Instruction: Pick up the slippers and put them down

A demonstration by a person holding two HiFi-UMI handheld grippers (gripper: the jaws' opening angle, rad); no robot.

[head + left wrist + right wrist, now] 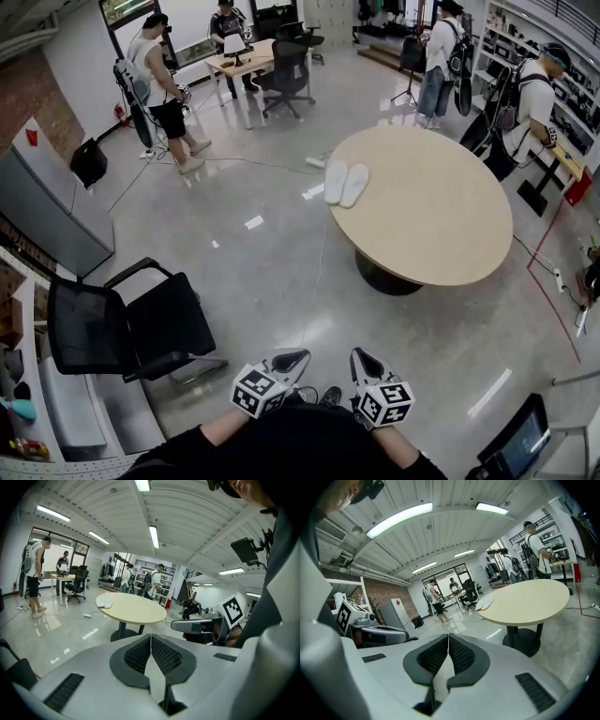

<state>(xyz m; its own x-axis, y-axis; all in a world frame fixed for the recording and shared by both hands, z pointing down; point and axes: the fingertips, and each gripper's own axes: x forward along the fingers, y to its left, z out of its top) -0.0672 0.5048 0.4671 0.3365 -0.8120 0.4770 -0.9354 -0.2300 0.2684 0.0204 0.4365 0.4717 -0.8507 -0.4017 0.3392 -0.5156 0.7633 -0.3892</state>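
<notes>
Slippers (344, 184), a white pair, lie side by side near the far left edge of the round bench (441, 225). Their long axes run away from the person and lean slightly right. Toe and heel ends cannot be told apart. Near the person's body, the left tongs (298, 358) and right tongs (360, 357) are both pressed together on nothing, well apart from the bench.

Your head camera looks steeply down at the floor, with the left gripper (298, 357) and right gripper (360, 356) close at its bottom edge. Each gripper camera sits just behind its own jaws and faces almost level across the room. All three views share the far-off round table (441, 216) and the slippers (345, 184) on it.
</notes>
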